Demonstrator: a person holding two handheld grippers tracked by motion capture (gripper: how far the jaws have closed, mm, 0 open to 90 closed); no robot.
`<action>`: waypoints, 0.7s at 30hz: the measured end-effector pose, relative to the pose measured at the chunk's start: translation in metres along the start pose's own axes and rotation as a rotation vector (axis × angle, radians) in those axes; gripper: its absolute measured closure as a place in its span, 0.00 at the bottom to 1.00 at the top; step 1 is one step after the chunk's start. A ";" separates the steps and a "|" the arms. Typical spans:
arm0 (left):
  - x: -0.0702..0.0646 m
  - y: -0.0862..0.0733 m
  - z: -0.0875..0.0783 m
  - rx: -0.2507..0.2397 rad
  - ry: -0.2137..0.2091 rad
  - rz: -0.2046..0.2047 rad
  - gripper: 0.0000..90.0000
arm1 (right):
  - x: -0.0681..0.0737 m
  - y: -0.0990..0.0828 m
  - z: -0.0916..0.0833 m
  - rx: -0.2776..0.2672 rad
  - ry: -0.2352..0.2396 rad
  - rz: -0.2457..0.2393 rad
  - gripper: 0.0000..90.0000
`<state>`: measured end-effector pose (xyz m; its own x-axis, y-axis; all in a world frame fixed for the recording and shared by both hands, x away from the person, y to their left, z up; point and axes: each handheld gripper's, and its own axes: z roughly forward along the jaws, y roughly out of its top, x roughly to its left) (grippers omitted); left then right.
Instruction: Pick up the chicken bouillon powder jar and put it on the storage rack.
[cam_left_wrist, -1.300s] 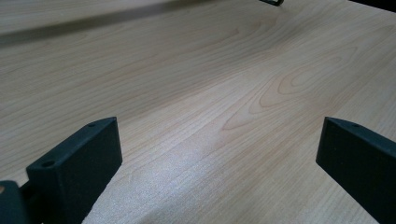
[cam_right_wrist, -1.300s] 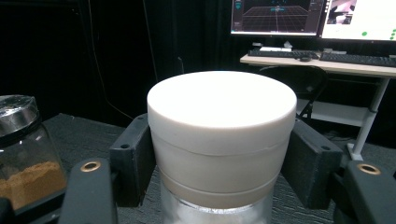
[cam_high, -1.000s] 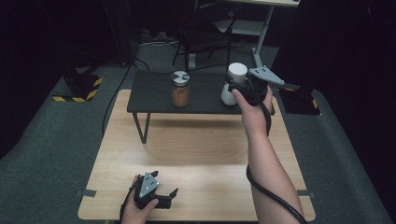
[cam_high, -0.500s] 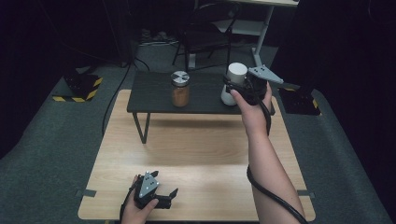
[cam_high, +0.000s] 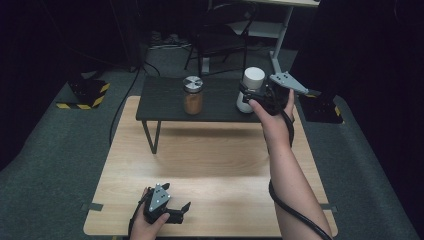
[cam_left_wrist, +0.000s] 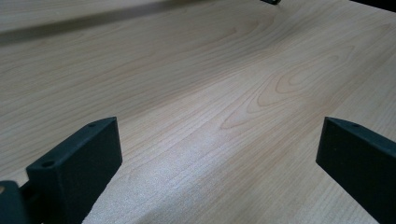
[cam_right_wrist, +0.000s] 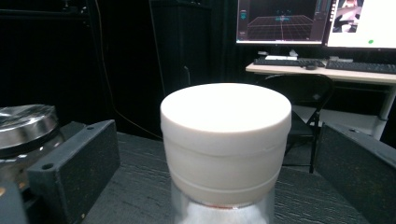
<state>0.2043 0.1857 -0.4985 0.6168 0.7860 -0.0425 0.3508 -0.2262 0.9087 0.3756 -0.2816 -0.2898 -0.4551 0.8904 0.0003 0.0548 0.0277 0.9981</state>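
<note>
We see the right gripper (cam_high: 248, 96) with its jaws spread wide on either side of the white-lidded clear jar (cam_right_wrist: 225, 140), not touching it. That jar stands on the dark raised shelf (cam_high: 165, 102); the metal-lidded glass jar of brown powder (cam_high: 192, 95) stands well apart on the same shelf. The left gripper (cam_high: 175, 210) rests open on the pale wooden table (cam_left_wrist: 210, 84), holding nothing.

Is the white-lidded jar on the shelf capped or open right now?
Capped. The white lid sits squarely on the jar, which stands upright between the right tool's open jaws.
</note>
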 end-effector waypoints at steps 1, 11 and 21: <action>0.000 0.000 0.000 0.002 -0.001 0.002 0.00 | -0.001 0.000 -0.002 -0.001 0.004 -0.005 0.00; 0.000 0.000 0.000 -0.001 0.001 -0.005 0.01 | -0.006 -0.012 -0.022 -0.016 0.037 -0.027 0.00; 0.000 0.000 0.000 -0.001 0.002 -0.005 0.00 | -0.011 -0.028 -0.048 -0.028 0.072 -0.045 0.00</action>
<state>0.2043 0.1854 -0.4988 0.6137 0.7882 -0.0459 0.3528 -0.2217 0.9091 0.3369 -0.3140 -0.3148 -0.5194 0.8535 -0.0416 0.0079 0.0535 0.9985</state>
